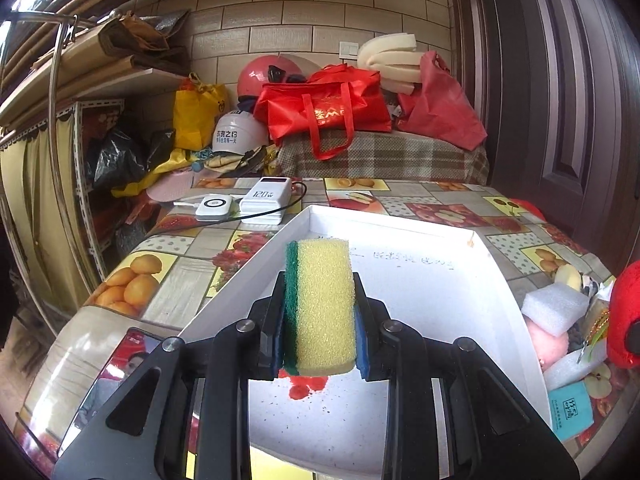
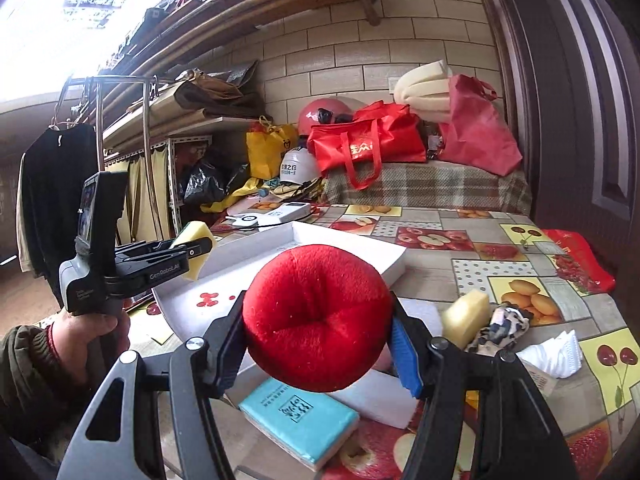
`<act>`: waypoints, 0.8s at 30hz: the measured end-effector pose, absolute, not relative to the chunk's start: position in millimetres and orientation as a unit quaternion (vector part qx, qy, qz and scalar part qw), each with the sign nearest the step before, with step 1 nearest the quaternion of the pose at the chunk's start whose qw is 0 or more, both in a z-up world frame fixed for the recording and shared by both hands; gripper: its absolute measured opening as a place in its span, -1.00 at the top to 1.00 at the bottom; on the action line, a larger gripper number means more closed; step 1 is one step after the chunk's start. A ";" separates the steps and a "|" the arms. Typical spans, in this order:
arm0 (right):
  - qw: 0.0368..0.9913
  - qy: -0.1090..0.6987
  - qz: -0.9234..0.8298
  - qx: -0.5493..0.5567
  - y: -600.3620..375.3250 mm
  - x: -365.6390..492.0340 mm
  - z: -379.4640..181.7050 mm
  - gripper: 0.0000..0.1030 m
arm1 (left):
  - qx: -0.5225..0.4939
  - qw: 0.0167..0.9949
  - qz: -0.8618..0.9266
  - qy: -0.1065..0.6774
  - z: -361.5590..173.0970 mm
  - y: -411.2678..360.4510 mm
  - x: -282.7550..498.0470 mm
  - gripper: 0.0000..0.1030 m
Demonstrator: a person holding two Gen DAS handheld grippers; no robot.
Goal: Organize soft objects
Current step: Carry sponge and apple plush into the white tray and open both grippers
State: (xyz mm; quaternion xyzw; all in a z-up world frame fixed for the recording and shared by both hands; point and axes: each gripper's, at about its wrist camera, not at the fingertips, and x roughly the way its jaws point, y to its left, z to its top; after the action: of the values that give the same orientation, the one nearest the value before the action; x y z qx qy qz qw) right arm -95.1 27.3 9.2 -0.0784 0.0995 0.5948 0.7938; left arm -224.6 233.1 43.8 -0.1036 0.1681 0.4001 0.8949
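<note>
Yellow-and-green sponge (image 1: 320, 304) is clamped in my left gripper (image 1: 320, 320), pads squeezing its long faces, and it hangs over the near half of the white tray (image 1: 500, 280) on the fruit-print tablecloth (image 1: 168, 292). Right gripper (image 2: 318, 332) is closed around the red plush ball (image 2: 316, 316), which bulges past both pads, so that grip looks firm; it sits low over the loose pile at the tray's right side, above the teal pack (image 2: 300, 420) and a white foam block (image 2: 384, 400). My read: both items are headed for the tray, whose floor is bare apart from red print marks. I'd drop the sponge low and toward the far corner, flat side down, so it doesn't bounce or tip onto the rim, leaving the near right area for the plush. Ball will roll, so set it against a tray wall or the sponge before letting go. Keep both tools from crossing; left one shows close in the right wrist view.
</note>
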 end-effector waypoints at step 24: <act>0.799 0.131 0.575 -0.112 125.5 -117.9 0.9 -0.73 | -0.141 0.868 0.420 0.225 34.8 268.1 -204.3 -0.78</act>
State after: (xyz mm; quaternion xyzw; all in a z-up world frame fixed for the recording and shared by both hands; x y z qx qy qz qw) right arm -117.9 125.5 0.9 -0.1117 0.1311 0.5755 0.7995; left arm -204.3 268.1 34.8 -0.1413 0.2248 0.4203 0.8676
